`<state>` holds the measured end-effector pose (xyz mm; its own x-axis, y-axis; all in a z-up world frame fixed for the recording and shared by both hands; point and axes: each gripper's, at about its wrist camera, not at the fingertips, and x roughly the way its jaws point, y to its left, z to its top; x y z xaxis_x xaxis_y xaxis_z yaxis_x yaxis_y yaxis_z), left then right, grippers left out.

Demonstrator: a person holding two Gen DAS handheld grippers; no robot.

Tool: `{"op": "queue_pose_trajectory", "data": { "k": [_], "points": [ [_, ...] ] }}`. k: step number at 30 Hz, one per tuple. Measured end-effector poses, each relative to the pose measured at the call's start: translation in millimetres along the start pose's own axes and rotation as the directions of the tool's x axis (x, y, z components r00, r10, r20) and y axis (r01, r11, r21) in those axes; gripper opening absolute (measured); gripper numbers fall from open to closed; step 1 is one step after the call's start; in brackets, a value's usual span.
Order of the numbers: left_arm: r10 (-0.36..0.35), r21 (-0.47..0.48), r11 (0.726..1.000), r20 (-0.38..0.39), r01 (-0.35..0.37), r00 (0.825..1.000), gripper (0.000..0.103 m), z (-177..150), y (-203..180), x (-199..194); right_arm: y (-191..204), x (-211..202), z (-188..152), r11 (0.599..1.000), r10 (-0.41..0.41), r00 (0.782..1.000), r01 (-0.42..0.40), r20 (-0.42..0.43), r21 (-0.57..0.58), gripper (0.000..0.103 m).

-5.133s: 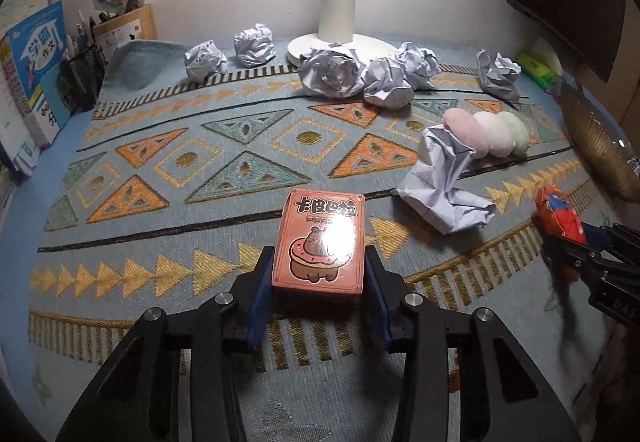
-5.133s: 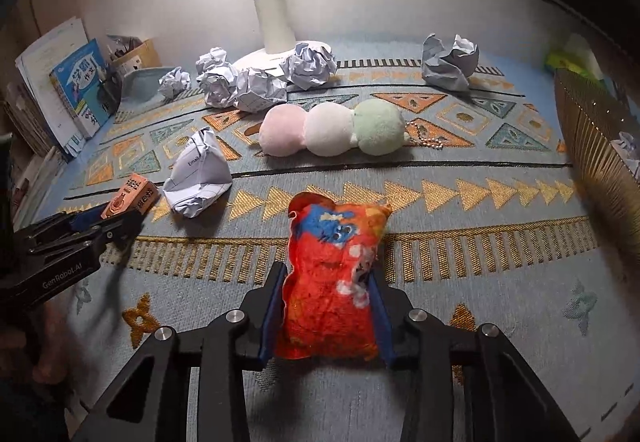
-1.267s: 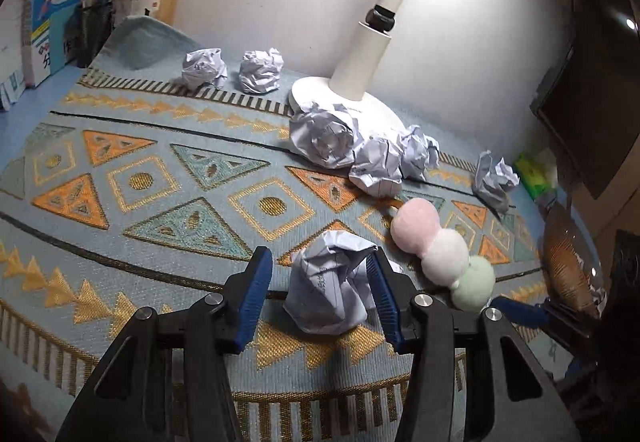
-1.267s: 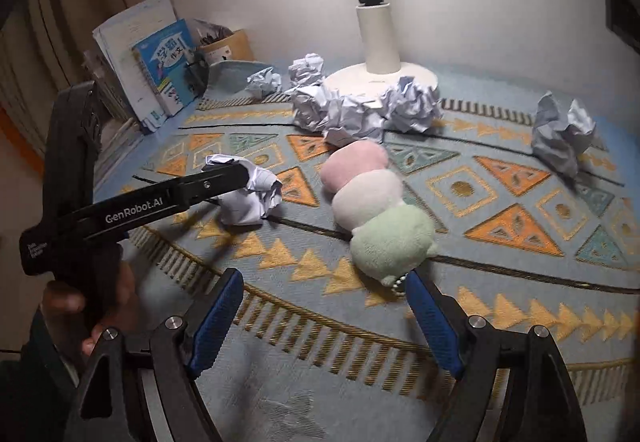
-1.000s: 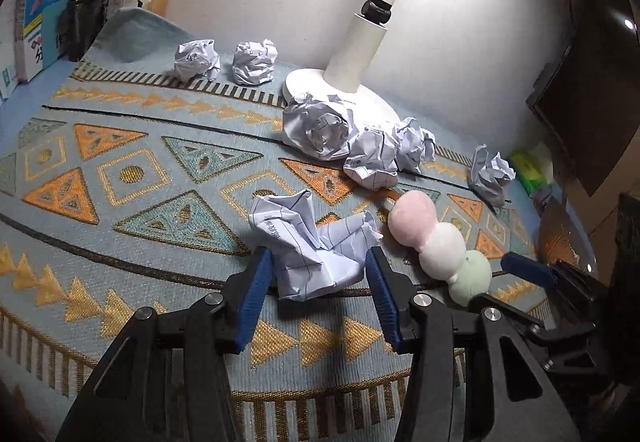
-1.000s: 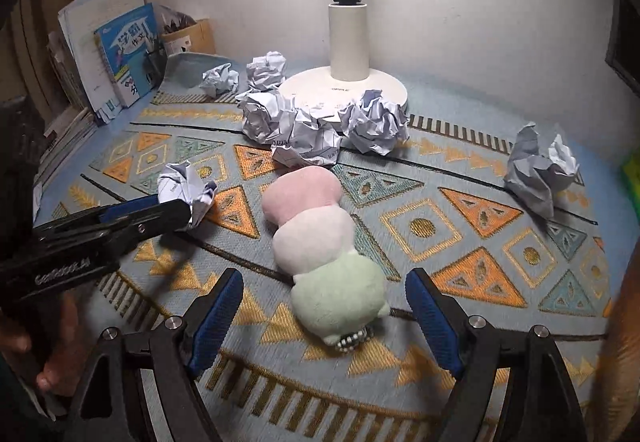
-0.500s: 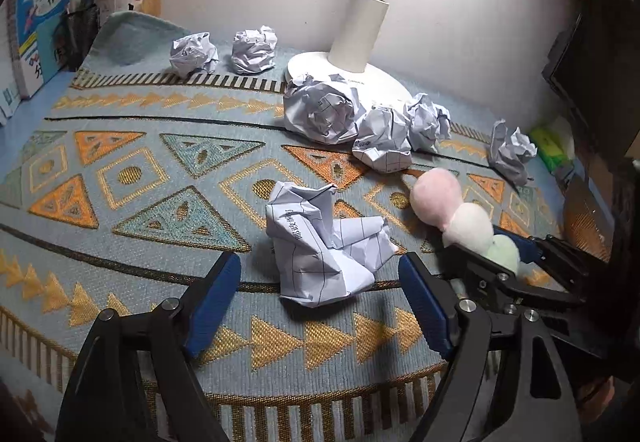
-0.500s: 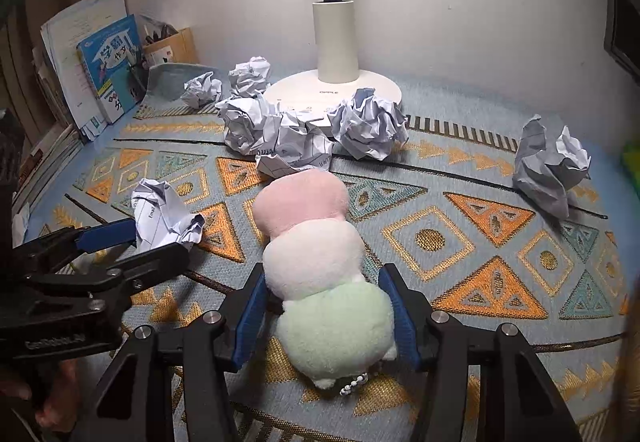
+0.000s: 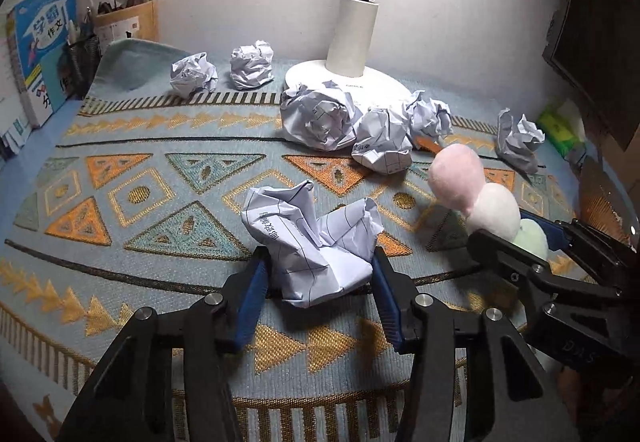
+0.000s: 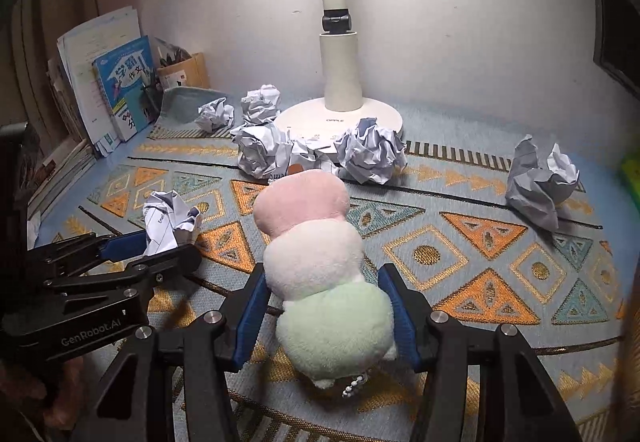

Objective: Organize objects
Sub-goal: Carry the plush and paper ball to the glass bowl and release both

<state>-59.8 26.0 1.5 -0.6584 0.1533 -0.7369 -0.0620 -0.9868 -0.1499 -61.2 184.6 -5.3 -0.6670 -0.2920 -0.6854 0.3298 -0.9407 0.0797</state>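
The left tool point(image 9: 318, 284) has its blue pads against both flanks of a loosely crumpled paper sheet point(image 9: 314, 242), which sits on the patterned mat point(image 9: 160, 170) covering the surface, at about six o'clock in the left wrist view. The right tool point(image 10: 326, 308) is clamped across the green end of a three-lobed plush toy point(image 10: 320, 262), low in the centre of the right wrist view; whether the toy is lifted clear of the mat cannot be told.

To do this step well, the person probably needs only light pressure on the paper: it is springy and half unfolded, so a pinch low on its bulk should keep the loose flaps from slipping out. The plush is soft and gripped at one end only, so the pink and white lobes may sag when it is raised; a slow lift, kept level, would suit it.

The plush's long axis runs from six towards twelve o'clock in the right wrist view, green lobe nearest the camera, pink lobe pointing at the lamp base point(image 10: 340, 118) and the cluster of paper balls point(image 10: 316, 152) in front of it. A bead chain point(image 10: 354, 382) hangs from the green end. The paper has no clear long axis; its tallest flap points up towards eleven o'clock.
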Motion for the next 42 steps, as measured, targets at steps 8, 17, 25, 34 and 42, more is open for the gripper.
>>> {"op": "queue_pose_trajectory", "data": {
  "k": [8,17,25,34,42],
  "points": [
    [-0.014,0.063,0.998,0.047,0.011,0.999,0.047,-5,-11,-6,0,-2,-5,1.0,0.014,0.998,-0.013,-0.054,0.013,0.054],
    [-0.154,0.122,0.982,0.08,0.144,0.985,0.047,-14,-57,-42,-29,-126,-32,0.992,0.027,0.997,-0.036,0.075,0.123,0.054],
    [-0.369,0.29,0.903,0.146,0.317,0.918,0.047,17,-179,-107,-122,-271,-16,0.933,-0.155,0.961,0.066,0.229,0.353,0.054],
    [-0.548,0.343,0.8,0.084,0.492,0.832,0.047,46,-286,-112,-198,-307,-20,0.827,-0.386,0.909,0.266,0.157,0.495,0.054],
    [-0.556,0.295,0.792,-0.015,0.535,0.831,0.048,34,-319,-54,-237,-270,-43,0.777,-0.317,0.947,0.229,0.05,0.586,0.056]
  ]
}}
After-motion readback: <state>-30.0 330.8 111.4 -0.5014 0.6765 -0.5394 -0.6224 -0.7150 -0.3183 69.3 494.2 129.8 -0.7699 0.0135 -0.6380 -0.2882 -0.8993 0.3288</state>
